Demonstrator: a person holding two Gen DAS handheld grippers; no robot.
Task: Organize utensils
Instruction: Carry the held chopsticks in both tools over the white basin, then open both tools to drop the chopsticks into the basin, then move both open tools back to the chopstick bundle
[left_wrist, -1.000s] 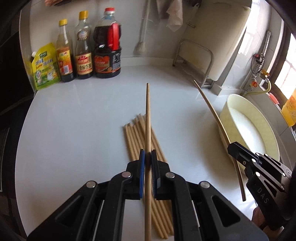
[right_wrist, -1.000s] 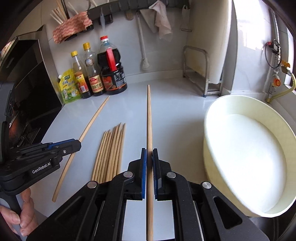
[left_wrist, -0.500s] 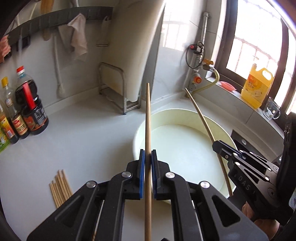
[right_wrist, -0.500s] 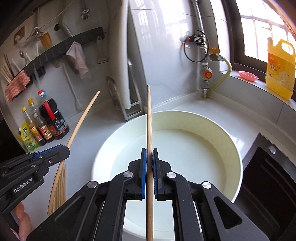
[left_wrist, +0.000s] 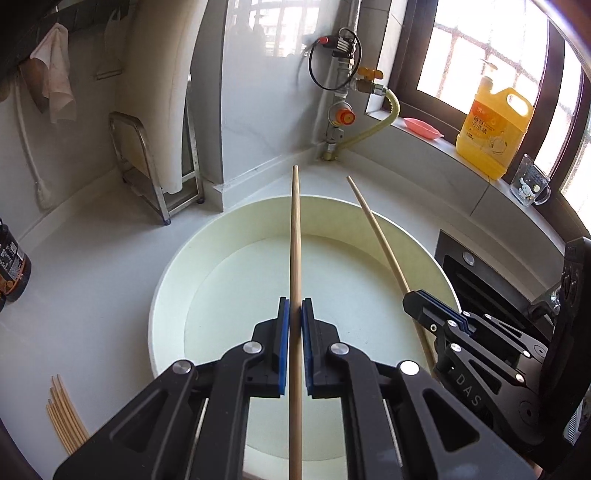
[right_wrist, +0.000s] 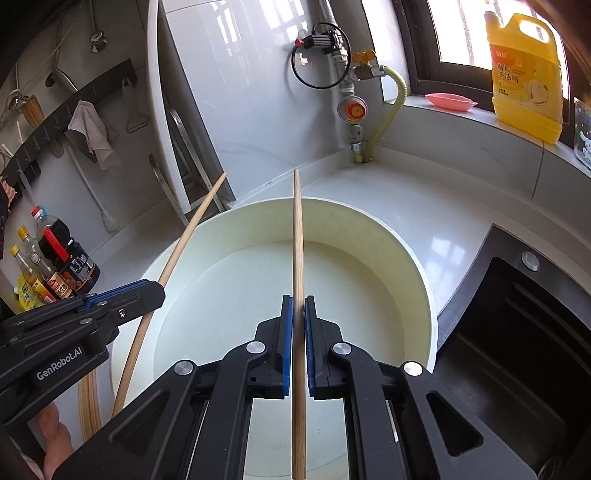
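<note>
A: Left gripper (left_wrist: 294, 314) is clamped tight on one chopstick (left_wrist: 295, 236), its long axis running straight out ahead over the pale basin (left_wrist: 166, 280), tip toward the far rim

B: Right gripper (right_wrist: 298, 312) likewise, jaws pinched on a second chopstick (right_wrist: 297, 240), pointing across the basin too

A: Spare chopsticks (left_wrist: 62, 421) lie on the counter left of the basin

Left tongs (left_wrist: 294, 314): matte black plastic linkage arms, blue pads, round silver pivot screws, white "GenRobot.AI" lettering on the side. Right tongs (right_wrist: 298, 314): same black build and blue pads, silver screws, "DAS" moulded into the side arm.
</note>
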